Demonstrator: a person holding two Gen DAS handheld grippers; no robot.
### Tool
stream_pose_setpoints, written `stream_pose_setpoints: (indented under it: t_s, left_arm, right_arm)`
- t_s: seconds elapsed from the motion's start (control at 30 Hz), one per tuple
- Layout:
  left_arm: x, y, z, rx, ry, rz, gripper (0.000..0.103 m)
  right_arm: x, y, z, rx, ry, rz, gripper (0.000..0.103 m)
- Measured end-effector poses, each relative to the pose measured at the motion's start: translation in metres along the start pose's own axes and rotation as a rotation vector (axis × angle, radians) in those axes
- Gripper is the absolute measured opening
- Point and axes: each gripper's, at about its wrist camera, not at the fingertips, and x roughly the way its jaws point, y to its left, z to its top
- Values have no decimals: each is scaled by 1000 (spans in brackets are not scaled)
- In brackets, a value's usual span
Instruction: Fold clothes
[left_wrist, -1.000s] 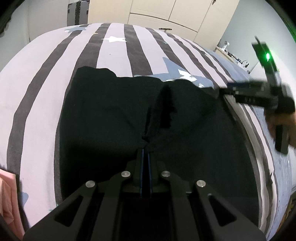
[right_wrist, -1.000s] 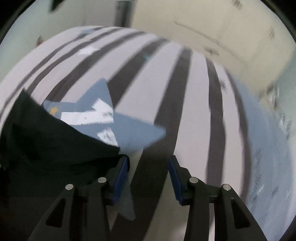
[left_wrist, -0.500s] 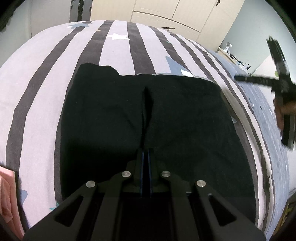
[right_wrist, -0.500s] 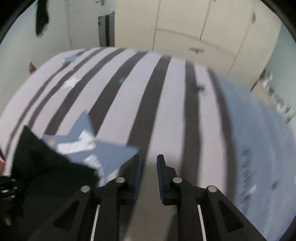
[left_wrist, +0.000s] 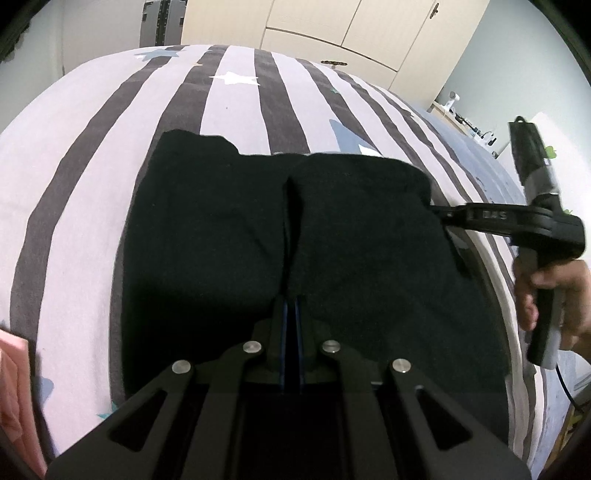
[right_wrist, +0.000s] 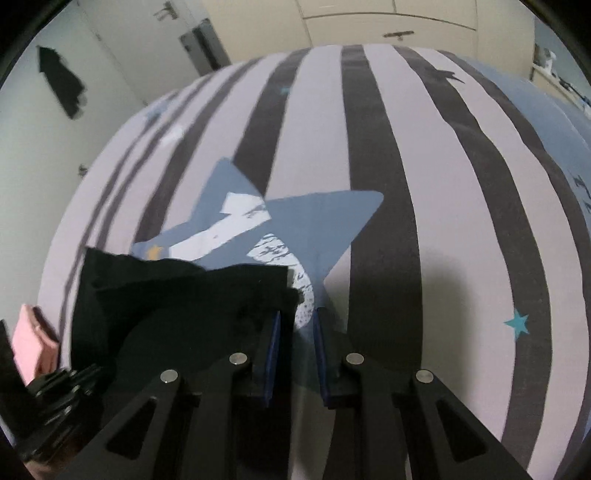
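The black garment (left_wrist: 295, 236) lay flat on the striped bed (left_wrist: 236, 103), toward its near edge. The left tongs (left_wrist: 291, 306) were pressed together, pinching a raised ridge of its cloth. The right tongs (right_wrist: 297, 325), slightly spread with nothing between them, stood at the garment's far right corner, above a blue star print (right_wrist: 314, 221).

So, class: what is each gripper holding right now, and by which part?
Left gripper: shut on the black garment, pinching a raised middle crease. Right gripper: holds nothing, jaws slightly apart.
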Motion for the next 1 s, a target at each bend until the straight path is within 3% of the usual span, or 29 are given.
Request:
stream_pose_setpoints:
  t_s: [0.07,0.13,0.2,0.27,0.33,0.4,0.47,0.63,0.77,0.9,0.93,1.0]
  left_arm:
    - [-7,9,4,-35,-26,18,2]
    - [-19,29,10,-107,-72,57,0]
    - [-27,52,15,-177,-96,68,0]
    - [-29,69,16,-211,-65,26,0]
    - [-32,73,15,-212,-30,-41,4]
    - [-34,72,11,-203,14,-133,32]
    - [-37,69,6,-207,57,-210,42]
    - [-41,42,-8,-138,104,-293,43]
    - [-25,33,-9,-136,139,-230,44]
    - [-19,24,-12,-142,139,-214,44]
    - [-17,17,-14,-117,152,-209,42]
    - [-15,4,-17,-67,170,-192,25]
  right_arm:
    - [6,4,4,-12,-1,-37,18]
    - [4,6,12,-34,-32,-111,27]
    - [-1,-6,17,30,-52,-159,27]
    - [-6,-24,17,119,-55,-144,27]
    - [-14,-26,14,130,-79,-99,28]
    - [-25,-16,4,95,-104,-31,30]
    - [-33,-4,-9,70,-108,29,30]
    - [-48,27,-48,9,-89,137,30]
    - [-44,42,-82,-6,-34,157,30]
    - [-35,40,-93,8,-1,145,29]
    - [-34,39,-94,8,0,147,29]
    - [-35,37,-93,-1,4,146,29]
